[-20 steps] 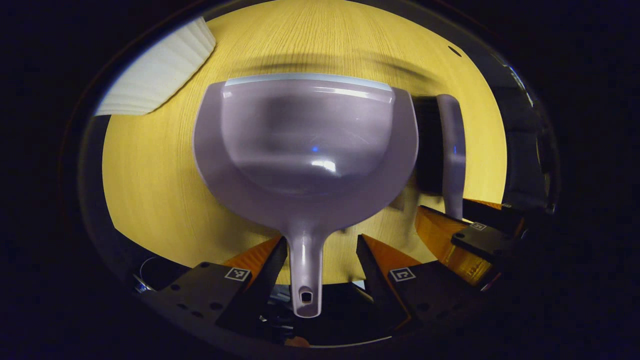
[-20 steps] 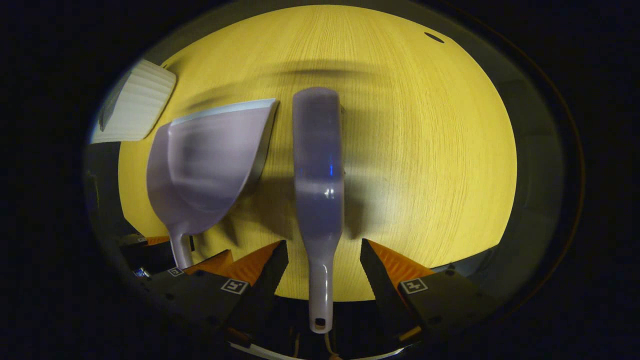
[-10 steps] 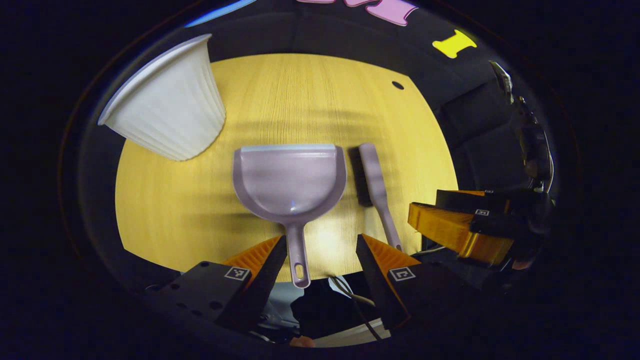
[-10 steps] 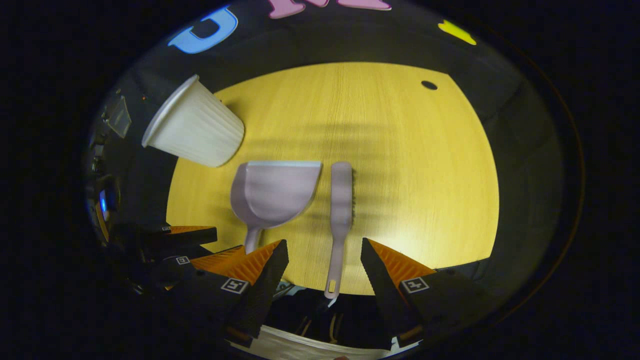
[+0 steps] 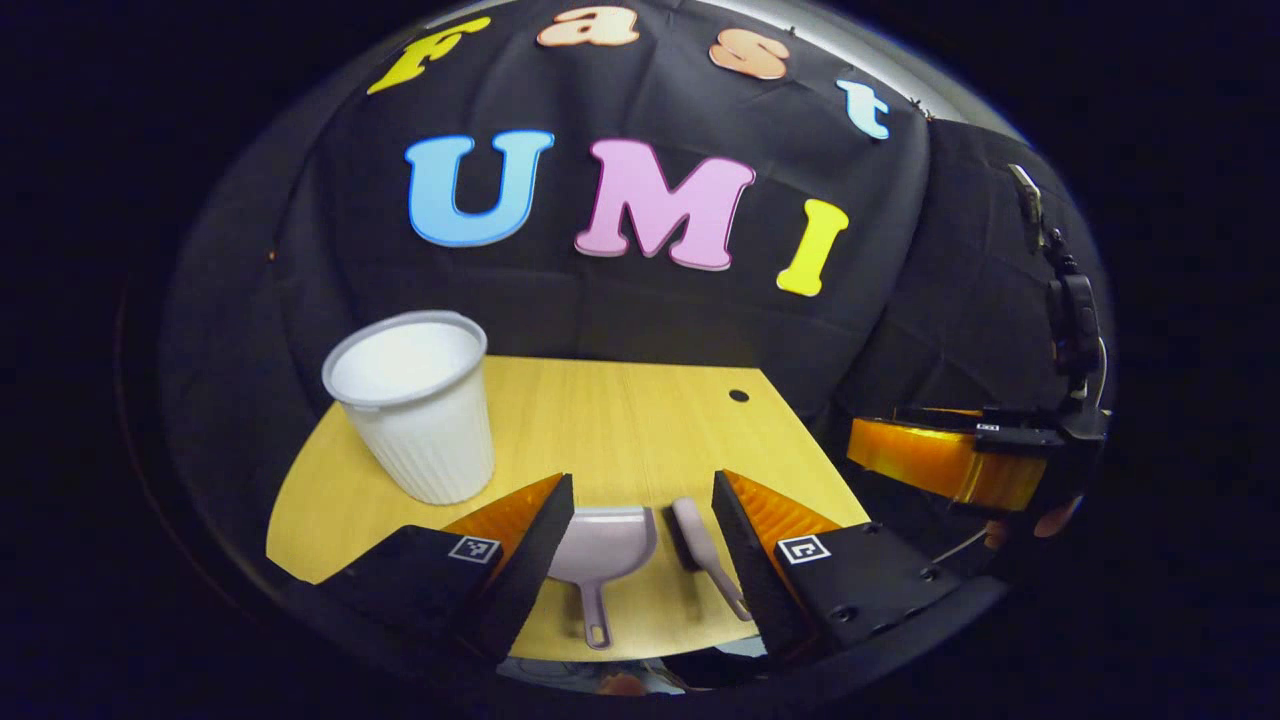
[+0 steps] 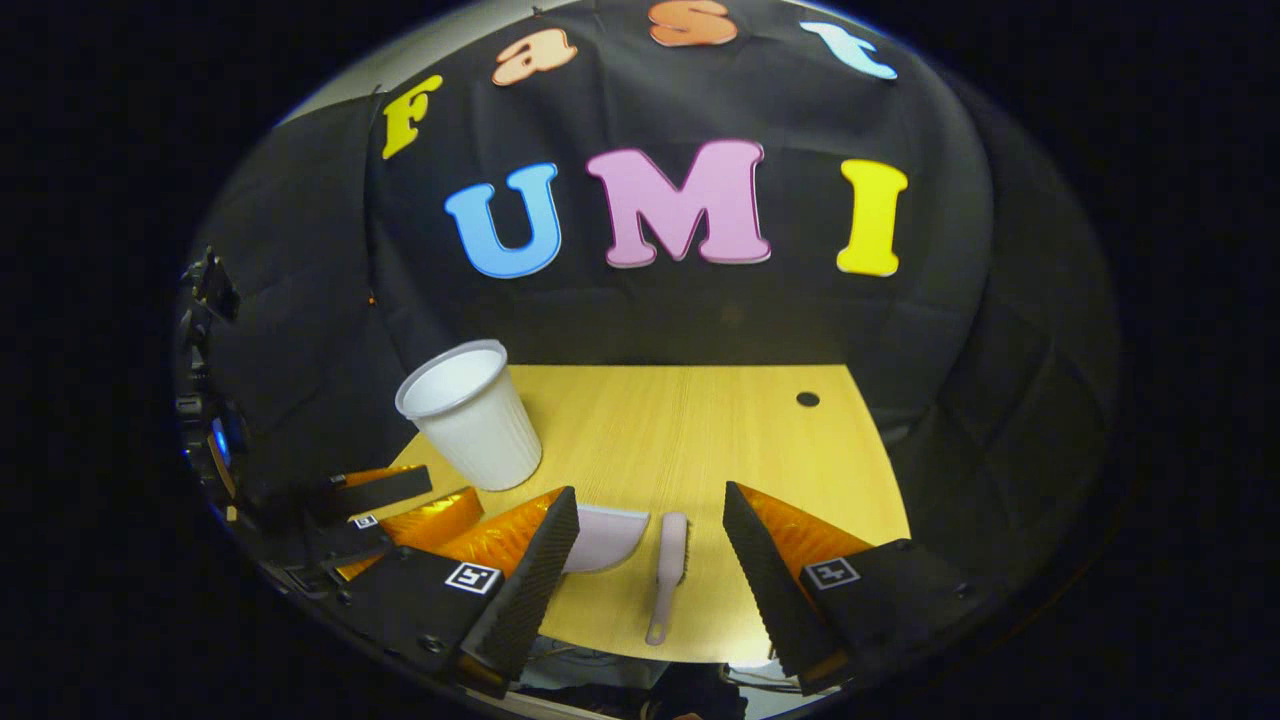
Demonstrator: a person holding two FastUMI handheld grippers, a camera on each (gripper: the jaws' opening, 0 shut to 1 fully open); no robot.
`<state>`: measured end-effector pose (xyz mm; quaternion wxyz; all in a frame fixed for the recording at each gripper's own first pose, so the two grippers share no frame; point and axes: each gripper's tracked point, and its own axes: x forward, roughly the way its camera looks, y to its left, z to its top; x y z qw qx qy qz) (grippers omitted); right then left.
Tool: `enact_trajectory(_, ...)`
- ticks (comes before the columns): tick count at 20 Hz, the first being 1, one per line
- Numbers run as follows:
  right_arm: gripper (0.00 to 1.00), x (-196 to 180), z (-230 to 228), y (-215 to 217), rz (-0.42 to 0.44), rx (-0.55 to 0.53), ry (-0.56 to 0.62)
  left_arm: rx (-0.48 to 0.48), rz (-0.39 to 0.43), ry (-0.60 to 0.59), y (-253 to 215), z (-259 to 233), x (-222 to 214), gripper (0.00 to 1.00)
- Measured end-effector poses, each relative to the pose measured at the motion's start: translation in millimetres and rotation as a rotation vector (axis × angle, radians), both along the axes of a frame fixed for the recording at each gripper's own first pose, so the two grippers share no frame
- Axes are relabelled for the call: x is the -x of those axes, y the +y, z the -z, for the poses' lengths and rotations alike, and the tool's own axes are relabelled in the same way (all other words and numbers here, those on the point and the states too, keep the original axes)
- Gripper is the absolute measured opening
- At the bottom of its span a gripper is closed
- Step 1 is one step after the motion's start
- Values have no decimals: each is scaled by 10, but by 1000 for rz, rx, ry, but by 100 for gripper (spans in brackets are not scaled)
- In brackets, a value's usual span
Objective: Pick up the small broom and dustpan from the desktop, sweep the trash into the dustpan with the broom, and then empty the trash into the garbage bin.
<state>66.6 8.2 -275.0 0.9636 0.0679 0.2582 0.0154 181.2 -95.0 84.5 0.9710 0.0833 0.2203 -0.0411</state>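
A pale lilac dustpan (image 5: 600,545) lies flat on the wooden desktop (image 5: 620,420) near its front edge, handle toward me. The matching small broom (image 5: 700,550) lies just right of it, bristles on its side. In the right gripper view the dustpan (image 6: 605,535) and broom (image 6: 668,570) lie side by side too. My left gripper (image 5: 640,500) is open, held back from and above the dustpan. My right gripper (image 6: 650,515) is open, held back above the broom; it also shows at the right of the left gripper view (image 5: 940,460). Nothing is held.
A white ribbed garbage bin (image 5: 415,405) stands upright at the desktop's left, also in the right gripper view (image 6: 470,415). A small round hole (image 5: 739,396) sits near the far right corner. Black cloth wall rises behind the desk.
Both grippers have pulled back and up from close over the dustpan and broom, and tilted level; the tools now look small and the wall has come into sight. Tools have not moved.
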Motion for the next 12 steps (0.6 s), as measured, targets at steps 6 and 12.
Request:
enact_trajectory(6,93,302,-747,-143,35,87,-328,46,-74,-195,80,-299,210,83)
enact_trajectory(12,93,208,-1215,-171,-40,76,-430,-72,-145,-501,-66,-1103,554,81)
